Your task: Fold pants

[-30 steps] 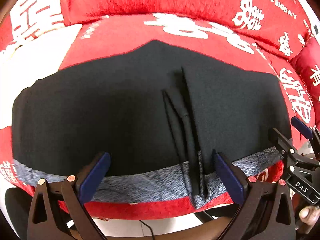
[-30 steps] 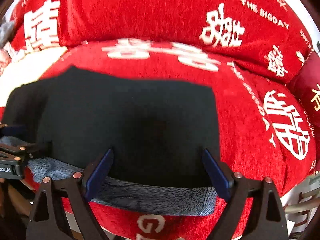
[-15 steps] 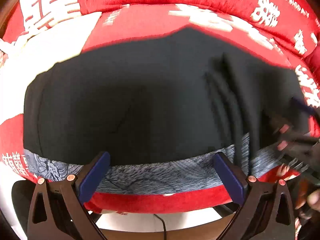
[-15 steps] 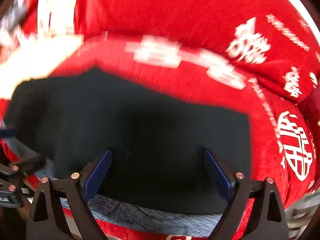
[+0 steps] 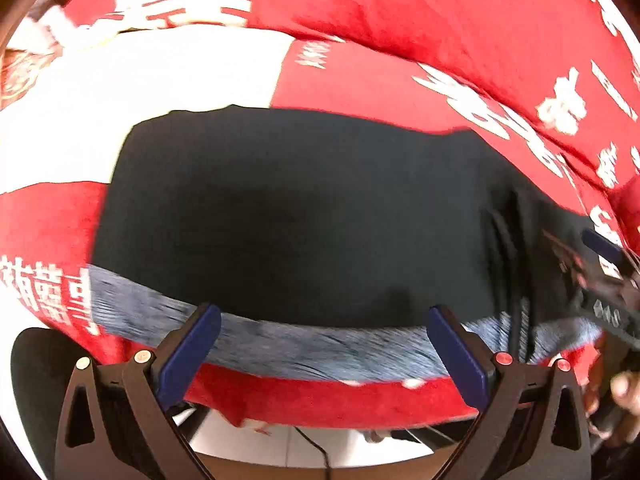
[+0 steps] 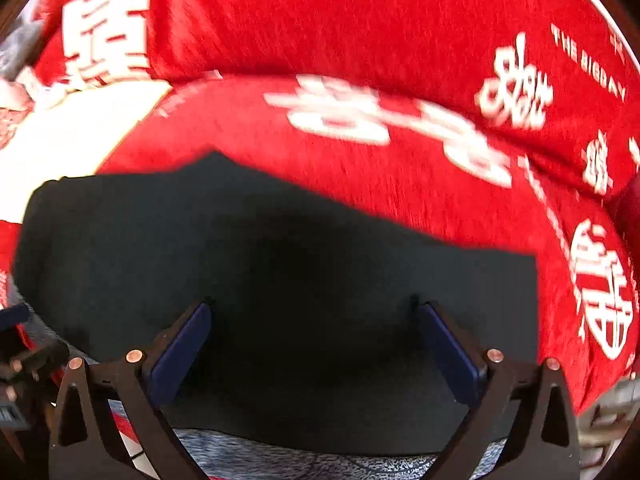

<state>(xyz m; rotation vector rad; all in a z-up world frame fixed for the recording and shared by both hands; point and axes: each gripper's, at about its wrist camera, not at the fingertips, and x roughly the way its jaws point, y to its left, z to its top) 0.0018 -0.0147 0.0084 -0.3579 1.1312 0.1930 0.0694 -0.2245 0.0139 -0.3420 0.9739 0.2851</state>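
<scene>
Both grippers shifted left along black pants; right gripper jaws widened, left gripper jaws apart, nothing clamped; repositioning for next fold

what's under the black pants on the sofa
Under the folded black pants a grey fuzzy lining shows along the near edge, over the red printed cover; beneath is covered.

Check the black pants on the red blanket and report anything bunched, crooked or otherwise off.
The black pants lie mostly flat on the red blanket, grey lining showing along the near edge. One flaw: narrow pleats are bunched toward the right side in the left wrist view, running up from that edge. No damage shows.
</scene>
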